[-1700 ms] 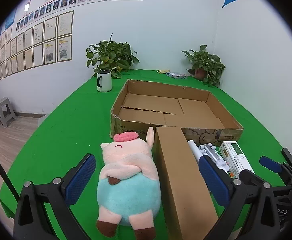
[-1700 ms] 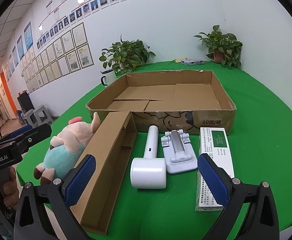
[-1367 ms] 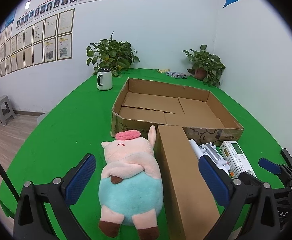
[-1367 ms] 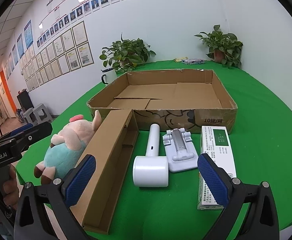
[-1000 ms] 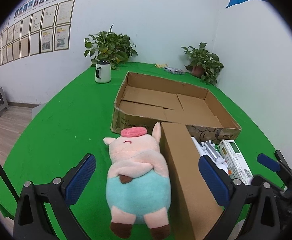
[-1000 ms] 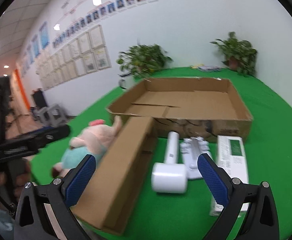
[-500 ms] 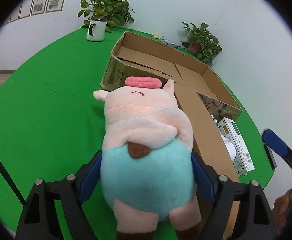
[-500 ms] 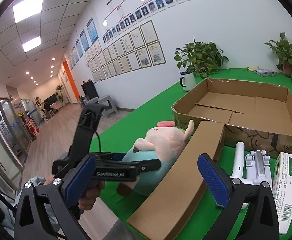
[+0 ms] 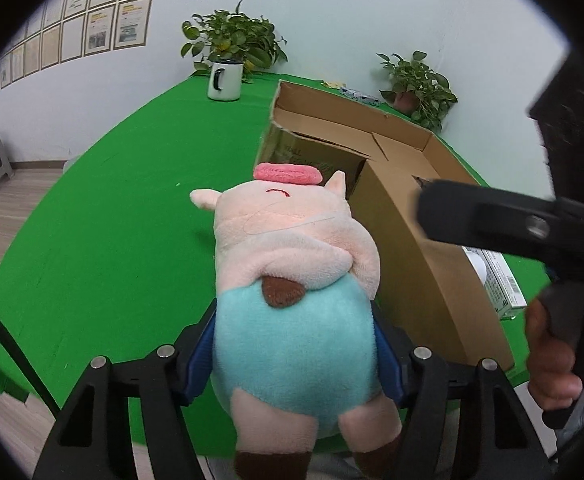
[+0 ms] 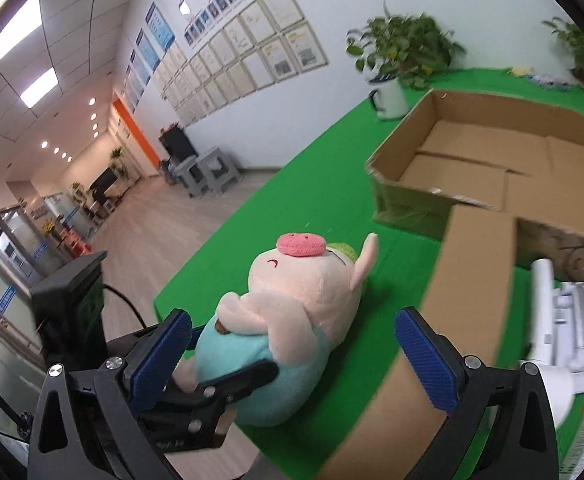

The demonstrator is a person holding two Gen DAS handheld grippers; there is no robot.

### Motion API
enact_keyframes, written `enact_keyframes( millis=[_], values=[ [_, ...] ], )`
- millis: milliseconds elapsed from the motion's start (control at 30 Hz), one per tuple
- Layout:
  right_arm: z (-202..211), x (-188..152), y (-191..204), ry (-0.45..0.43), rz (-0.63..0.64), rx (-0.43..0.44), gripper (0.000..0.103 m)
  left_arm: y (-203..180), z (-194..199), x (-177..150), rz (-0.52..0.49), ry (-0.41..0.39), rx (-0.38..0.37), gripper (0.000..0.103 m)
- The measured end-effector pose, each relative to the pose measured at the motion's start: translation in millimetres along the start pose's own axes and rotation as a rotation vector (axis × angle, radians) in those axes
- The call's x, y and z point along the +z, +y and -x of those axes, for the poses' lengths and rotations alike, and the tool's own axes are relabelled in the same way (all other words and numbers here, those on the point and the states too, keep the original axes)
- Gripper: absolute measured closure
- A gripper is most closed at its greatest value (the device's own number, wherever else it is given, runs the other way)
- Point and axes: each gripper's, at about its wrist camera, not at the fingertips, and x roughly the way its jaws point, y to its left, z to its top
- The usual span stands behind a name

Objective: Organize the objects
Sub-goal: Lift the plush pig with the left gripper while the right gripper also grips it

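the left gripper (image 9: pixel 294 354) has its blue pads (image 9: pixel 199 354) pressed into both sides of the plush pig (image 9: pixel 292 280), clamped around the turquoise belly, with the pig's brown-tipped feet hanging toward the camera and its pink snout pointing away. seen from the right wrist, the same pig (image 10: pixel 287 320) lies on its back near the edge of the green table (image 10: pixel 312 184), the left gripper (image 10: pixel 215 384) closed on its lower half; whether the toy is resting on the cloth or just lifted off it is hard to judge from either view. the right gripper (image 10: pixel 292 356) hovers just beside it with its jaws spread wide and nothing between the pads, one blue pad (image 10: pixel 159 354) to the pig's left and the other over the long cardboard box (image 10: pixel 452 320). that long box lies lengthwise just to the right of the pig, its far end close against the front wall of the big open carton (image 10: pixel 492 160), which sits further back on the table and shows only bare cardboard flaps inside. to the right of the long box lie a white handheld device (image 10: pixel 544 320) with a cylindrical handle and a white ribbed attachment (image 10: pixel 580 324), both blurred. in the left wrist view a white printed packet (image 9: pixel 504 280) shows beyond the long box (image 9: pixel 420 264), partly covered by the dark body of the right gripper (image 9: pixel 504 228) and the hand (image 9: pixel 548 352) that holds it. a white mug (image 9: pixel 224 80) stands at the far side of the table in front of a potted plant (image 9: pixel 233 44), and a second plant (image 9: pixel 416 80) sits in the corner.
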Motion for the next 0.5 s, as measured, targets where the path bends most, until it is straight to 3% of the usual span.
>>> enact_keyframes(
  millis=[267, 500],
  values=[
    [-84, 1, 39, 0.211, -0.013, 0.0, 0.002, 14, 19, -23, 0.019, -0.041, -0.02, 0.037],
    [-100, -10, 57, 0.231, -0.003, -0.041, 0.008, 17, 12, -18, 0.025, -0.061, -0.028, 0.037]
  ],
)
